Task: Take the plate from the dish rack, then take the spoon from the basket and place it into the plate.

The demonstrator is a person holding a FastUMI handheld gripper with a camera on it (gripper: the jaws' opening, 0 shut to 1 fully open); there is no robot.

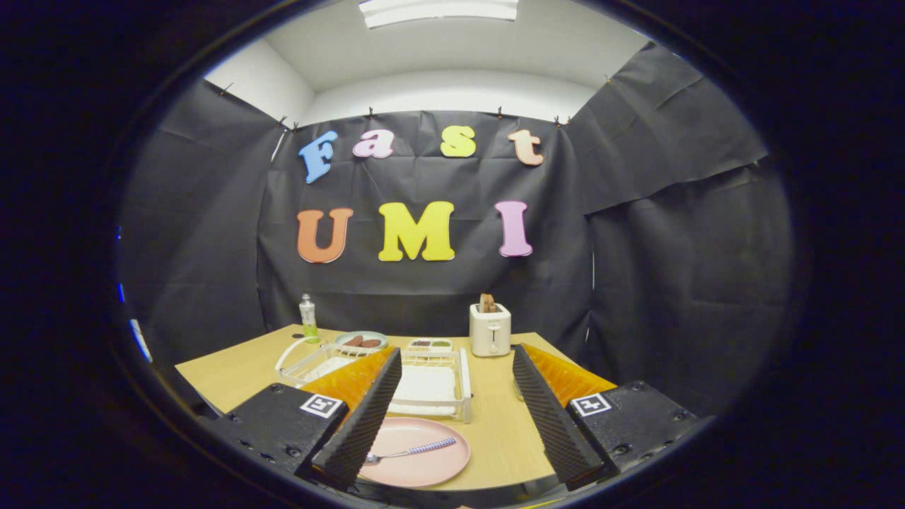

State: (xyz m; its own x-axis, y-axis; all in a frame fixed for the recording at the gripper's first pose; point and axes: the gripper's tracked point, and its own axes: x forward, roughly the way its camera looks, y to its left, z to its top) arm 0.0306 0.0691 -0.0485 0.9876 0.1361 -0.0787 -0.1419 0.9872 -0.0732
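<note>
Table [495,431], spoon [410,451] in plate [431,463], gripper [452,417] open

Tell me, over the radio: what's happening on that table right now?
Gripper open, holding nothing. Round pink plate flat on wooden table between the fingers, striped-handled metal spoon lying in it. White wire dish rack just beyond, nothing blocking.

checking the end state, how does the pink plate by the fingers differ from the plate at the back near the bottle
The pink plate is pink, lies on the table between the open fingers of the gripper, and holds a spoon. The far plate is pale greenish, lies beyond the dish rack beside the bottle, and holds brown food pieces. Both are round and lie flat.
</note>
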